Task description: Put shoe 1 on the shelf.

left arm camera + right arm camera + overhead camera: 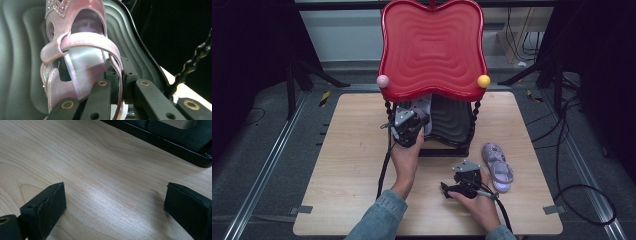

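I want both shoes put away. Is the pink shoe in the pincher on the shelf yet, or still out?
On the shelf. The left gripper is shut on the pink shoe's heel strap, with the shoe over the dark lower tray. Whether it rests there, I cannot tell.

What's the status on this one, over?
Left gripper shut on sandal strap, over the grey shelf. Right gripper open over table. Second sandal waiting.
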### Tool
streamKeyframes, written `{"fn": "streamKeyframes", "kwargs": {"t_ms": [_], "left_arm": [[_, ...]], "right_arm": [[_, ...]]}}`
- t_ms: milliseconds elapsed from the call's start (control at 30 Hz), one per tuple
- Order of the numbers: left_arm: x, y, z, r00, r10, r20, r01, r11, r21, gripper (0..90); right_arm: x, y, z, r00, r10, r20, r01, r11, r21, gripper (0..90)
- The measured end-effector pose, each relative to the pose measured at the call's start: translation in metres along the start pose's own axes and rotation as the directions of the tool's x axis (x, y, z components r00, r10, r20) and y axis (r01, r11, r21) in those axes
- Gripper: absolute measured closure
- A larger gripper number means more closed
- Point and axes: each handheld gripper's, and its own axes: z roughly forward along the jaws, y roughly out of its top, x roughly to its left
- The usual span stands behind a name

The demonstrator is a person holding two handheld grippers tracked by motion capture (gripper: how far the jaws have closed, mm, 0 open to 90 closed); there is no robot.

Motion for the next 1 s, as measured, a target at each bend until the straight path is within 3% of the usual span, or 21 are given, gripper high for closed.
{"fn": "streamKeyframes", "kwargs": {"t_ms": [633, 1000], "left_arm": [[0.006, -0.0014, 0.0012, 0.9982, 0.003, -0.06, -0.002, 0.9999, 0.016, 86.1], [0.0053, -0.0048, 0.0076, 0.9972, -0.03, -0.068, 0.032, 0.9991, 0.026, 86.2]], "right_arm": [[-0.0002, 0.0, 0.0, 1.0, -0.003, -0.001, 0.003, 1.0, -0.001, 4.4], [-0.0002, 0.0, -0.0002, 1.0, -0.002, -0.002, 0.002, 1.0, 0.0, 4.4]]}}
